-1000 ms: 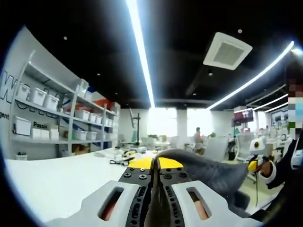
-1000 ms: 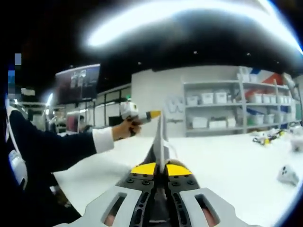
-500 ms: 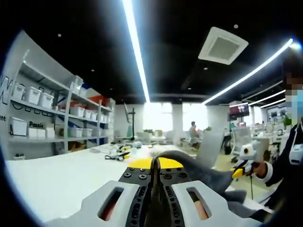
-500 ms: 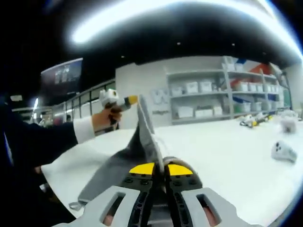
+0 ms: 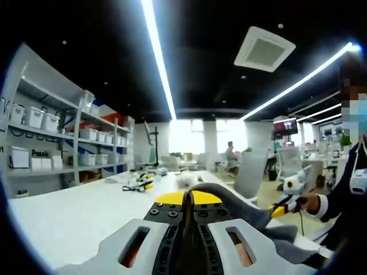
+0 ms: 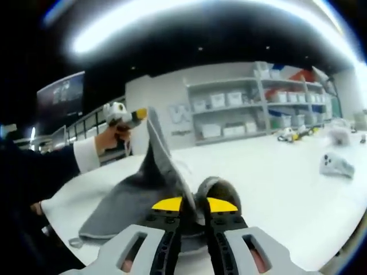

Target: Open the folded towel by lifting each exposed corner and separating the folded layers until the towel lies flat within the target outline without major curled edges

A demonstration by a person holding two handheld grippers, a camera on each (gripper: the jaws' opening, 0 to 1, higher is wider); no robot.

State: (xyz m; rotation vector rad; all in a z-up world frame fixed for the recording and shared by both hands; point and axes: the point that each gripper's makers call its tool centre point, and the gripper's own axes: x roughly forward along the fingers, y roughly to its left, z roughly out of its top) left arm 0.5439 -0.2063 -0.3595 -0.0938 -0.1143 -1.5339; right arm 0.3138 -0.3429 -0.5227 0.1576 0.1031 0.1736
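Observation:
A grey towel [image 6: 143, 189] is stretched in the air between both grippers above a white table [image 6: 275, 177]. In the right gripper view my right gripper [image 6: 194, 201] is shut on one towel corner; the cloth rises toward my left gripper [image 6: 123, 114], held in a hand at upper left, and sags onto the table at lower left. In the left gripper view my left gripper [image 5: 187, 197] is shut on another corner of the towel [image 5: 246, 215], which runs right toward my right gripper [image 5: 292, 192].
Shelves with white bins [image 5: 51, 154] stand along the wall. Small items [image 5: 137, 182] lie far off on the table [image 5: 74, 212]. A white device [image 6: 335, 165] lies on the table at right. A person's dark sleeve [image 6: 34, 177] is at left. Office chairs [image 5: 252, 175] stand beyond.
The right gripper has come down toward the table and more of the towel has spread open below it. The left gripper has held its grip and shifted slightly.

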